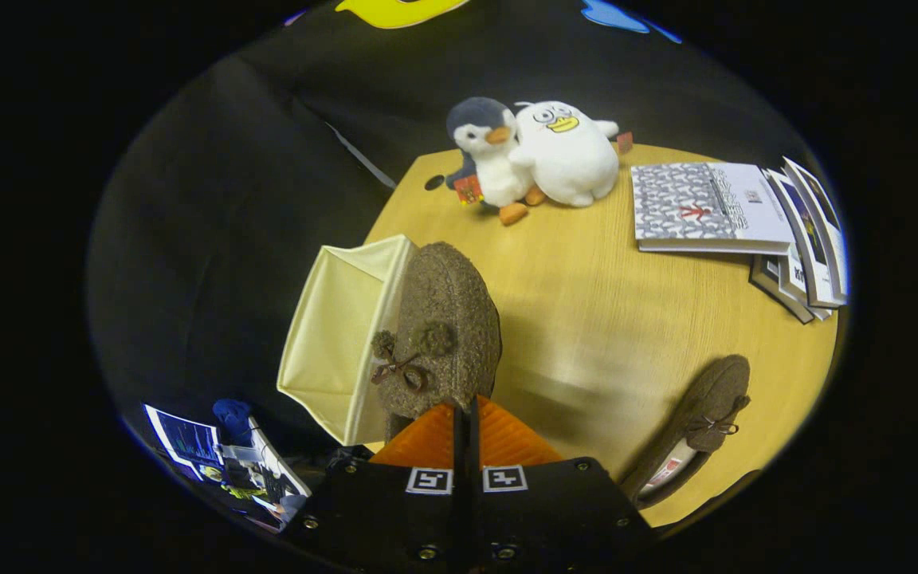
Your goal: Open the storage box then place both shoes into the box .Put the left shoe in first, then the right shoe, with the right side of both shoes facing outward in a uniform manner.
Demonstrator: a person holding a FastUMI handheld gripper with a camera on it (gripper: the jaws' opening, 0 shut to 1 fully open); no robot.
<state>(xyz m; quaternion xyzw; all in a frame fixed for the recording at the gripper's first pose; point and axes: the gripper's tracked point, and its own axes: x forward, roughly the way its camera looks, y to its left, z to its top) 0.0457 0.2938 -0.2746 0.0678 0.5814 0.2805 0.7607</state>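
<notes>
Tool [467, 418] at lower centre pinching brown shoe [443, 327], cream storage box [331, 335] just left, second shoe [702, 422] lower right on bench [602, 303]

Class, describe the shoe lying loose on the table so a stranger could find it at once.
Start at the round wooden table with the two plush toys at its far side. The loose shoe lies at the near edge, apart from the cream storage box. Unlike the held shoe, pinched in the gripper, it rests flat and untouched.
</notes>
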